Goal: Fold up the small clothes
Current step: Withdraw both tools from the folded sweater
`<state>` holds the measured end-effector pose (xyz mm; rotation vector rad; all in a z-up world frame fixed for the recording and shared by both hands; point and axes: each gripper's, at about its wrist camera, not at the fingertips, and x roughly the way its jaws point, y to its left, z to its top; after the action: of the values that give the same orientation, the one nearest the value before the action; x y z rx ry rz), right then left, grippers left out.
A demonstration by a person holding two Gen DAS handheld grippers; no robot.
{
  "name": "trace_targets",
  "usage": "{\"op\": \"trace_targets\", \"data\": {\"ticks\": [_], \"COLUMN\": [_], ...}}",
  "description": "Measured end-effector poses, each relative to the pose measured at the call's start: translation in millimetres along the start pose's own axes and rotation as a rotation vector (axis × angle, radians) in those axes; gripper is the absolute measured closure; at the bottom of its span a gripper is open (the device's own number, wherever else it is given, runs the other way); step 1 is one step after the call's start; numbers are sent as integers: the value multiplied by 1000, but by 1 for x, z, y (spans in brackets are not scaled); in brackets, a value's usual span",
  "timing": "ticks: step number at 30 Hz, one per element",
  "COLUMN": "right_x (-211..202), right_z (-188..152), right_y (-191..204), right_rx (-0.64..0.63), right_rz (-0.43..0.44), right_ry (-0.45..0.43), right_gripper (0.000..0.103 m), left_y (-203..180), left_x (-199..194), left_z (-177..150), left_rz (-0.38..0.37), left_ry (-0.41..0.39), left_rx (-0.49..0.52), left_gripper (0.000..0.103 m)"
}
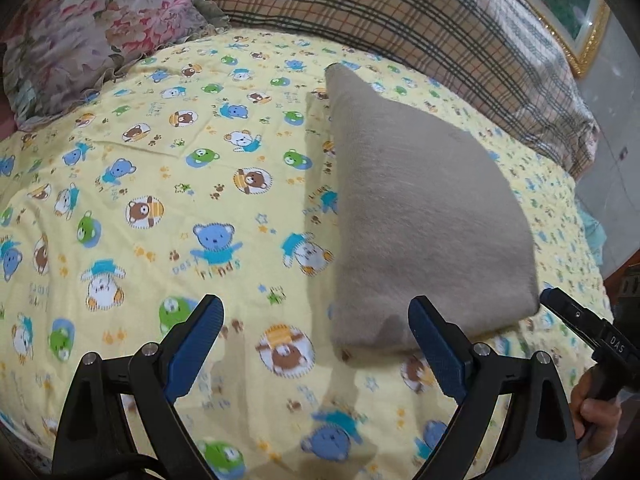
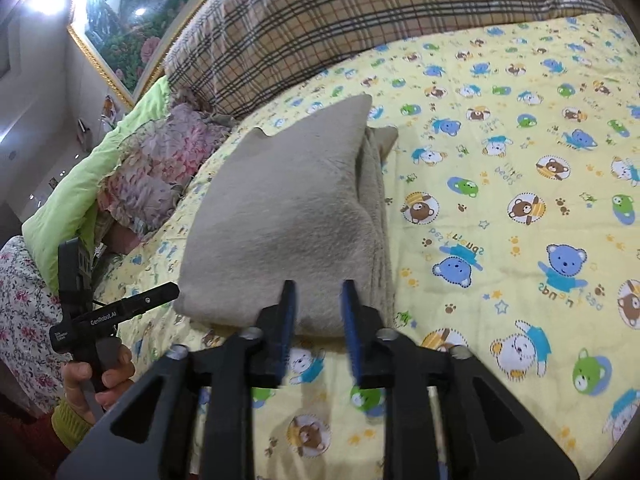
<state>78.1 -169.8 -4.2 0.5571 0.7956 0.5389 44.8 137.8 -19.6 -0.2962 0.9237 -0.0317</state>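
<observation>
Each gripper is built from matte black plastic arms shaped like open triangles, joined by round silver screw heads just behind the fingers. The left gripper (image 1: 316, 320) and the right gripper (image 2: 318, 300) are both fitted with blue ribbed pads on the inner faces of the fingers. White lettering is printed on the black handle bodies behind the fingers. A yellow-green knitted cuff (image 2: 70, 420) is worn below the left hand (image 2: 100, 376).

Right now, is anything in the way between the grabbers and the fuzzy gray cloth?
No, nothing is. The folded gray cloth lies just ahead of the left gripper and the right gripper, on the teddy-bear sheet. Both grippers are open and empty.
</observation>
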Motion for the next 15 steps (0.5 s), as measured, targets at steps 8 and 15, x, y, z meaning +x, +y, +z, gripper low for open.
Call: {"op": "trace_targets", "data": {"ticks": [8,15], "right_x": [-20,-31], "right_z": [-12,-30], "right_y": [10,21], "right_rx": [-17,-62], "right_rz": [1,-28], "right_ry": [-30,-43], "right_gripper": [59,48], "left_y": [-9,-13], "left_x": [-24,-36], "left_z": [-22,-43], "left_rz": [0,24], "left_ry": [-21,-28], "left_rx": [34,70], "left_gripper": [8,8]}}
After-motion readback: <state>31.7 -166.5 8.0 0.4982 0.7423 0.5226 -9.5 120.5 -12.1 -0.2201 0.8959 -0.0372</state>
